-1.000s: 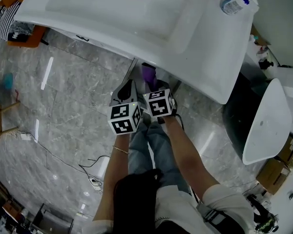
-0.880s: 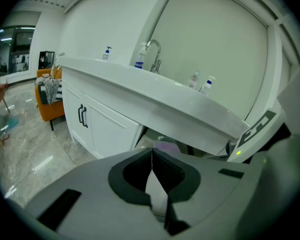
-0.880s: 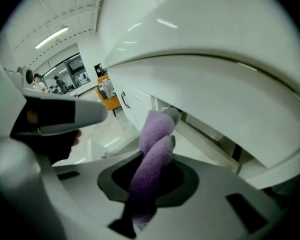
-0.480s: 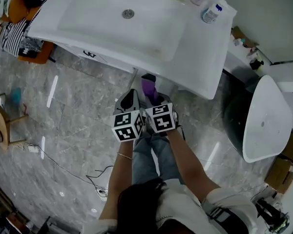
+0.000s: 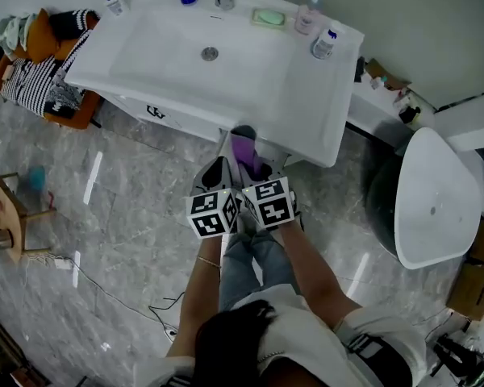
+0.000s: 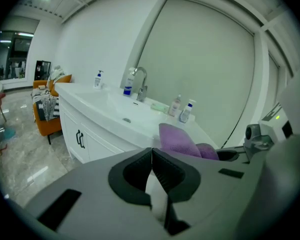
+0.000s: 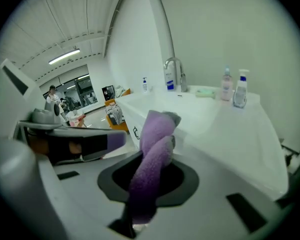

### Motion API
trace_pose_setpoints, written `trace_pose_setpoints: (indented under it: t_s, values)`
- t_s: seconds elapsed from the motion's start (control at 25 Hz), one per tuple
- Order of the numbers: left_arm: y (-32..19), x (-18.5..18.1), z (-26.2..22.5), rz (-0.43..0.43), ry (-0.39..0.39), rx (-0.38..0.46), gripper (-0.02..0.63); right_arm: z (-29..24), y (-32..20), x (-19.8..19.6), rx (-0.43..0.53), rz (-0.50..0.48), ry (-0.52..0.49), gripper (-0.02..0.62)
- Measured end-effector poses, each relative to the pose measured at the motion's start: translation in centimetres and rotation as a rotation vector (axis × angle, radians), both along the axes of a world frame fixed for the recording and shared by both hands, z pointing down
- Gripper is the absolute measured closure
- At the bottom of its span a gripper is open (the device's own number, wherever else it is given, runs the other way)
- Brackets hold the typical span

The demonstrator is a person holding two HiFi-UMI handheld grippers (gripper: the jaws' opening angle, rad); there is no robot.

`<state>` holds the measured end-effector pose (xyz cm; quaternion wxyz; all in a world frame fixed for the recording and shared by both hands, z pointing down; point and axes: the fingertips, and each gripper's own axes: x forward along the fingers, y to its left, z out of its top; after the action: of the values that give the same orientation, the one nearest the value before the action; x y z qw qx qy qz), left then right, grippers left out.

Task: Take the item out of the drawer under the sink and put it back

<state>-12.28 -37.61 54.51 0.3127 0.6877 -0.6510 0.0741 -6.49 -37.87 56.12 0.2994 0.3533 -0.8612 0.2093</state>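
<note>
The purple terry-cloth towel (image 7: 152, 154) is out of the drawer and off every surface. It is clamped between the fingers of the right gripper (image 7: 150, 176), which stand narrow with the cloth bunched in the gap and its free end rising above them. In the head view the towel (image 5: 247, 153) sits at frame centre, just below the front edge of the white rectangular ceramic sink (image 5: 306, 95). The left gripper (image 6: 151, 156) is beside the right one, its fingers brought together at the tips with nothing between them; it carries no load. The take-out step therefore appears complete, and the return step is in hand. The drawer cannot be made out in any view; only the white cabinet front with a black handle (image 6: 80, 139) shows at the left of the left gripper view. The next move calls for lowering the right gripper beneath the sink overhang. If the drawer is closed, the left gripper must open it. The towel then goes fully inside before the fingers part.
</note>
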Motion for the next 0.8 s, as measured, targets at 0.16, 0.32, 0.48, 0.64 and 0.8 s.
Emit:
trace_pose_setpoints:
  t_s: [0.16,0.32,0.48,0.64,0.8]
  values:
    - [-0.4,0.2,-2.9,-0.009,0.010,0.035,0.601,-3.3,-0.6,0.4,0.045,0.018,-0.025,0.518]
    - [-0.9,0.8,-6.7,0.020,-0.021,0.107,0.600,-6.8,-1.1,1.2,0.111,0.042,-0.048,0.518]
    - [-1.0,1.6,-9.5,0.070,-0.071,0.145,0.601,-10.4,-1.2,1.5,0.181,0.063,-0.087,0.518]
    - [-0.7,1.7,-12.5,0.068,-0.075,0.199,0.601,-14.1,-1.2,2.4,0.265,0.082,-0.117,0.518]
    - [0.1,2.4,-15.1,0.045,-0.052,0.234,0.601,-16.7,-0.2,3.8,0.312,0.094,-0.123,0.518]
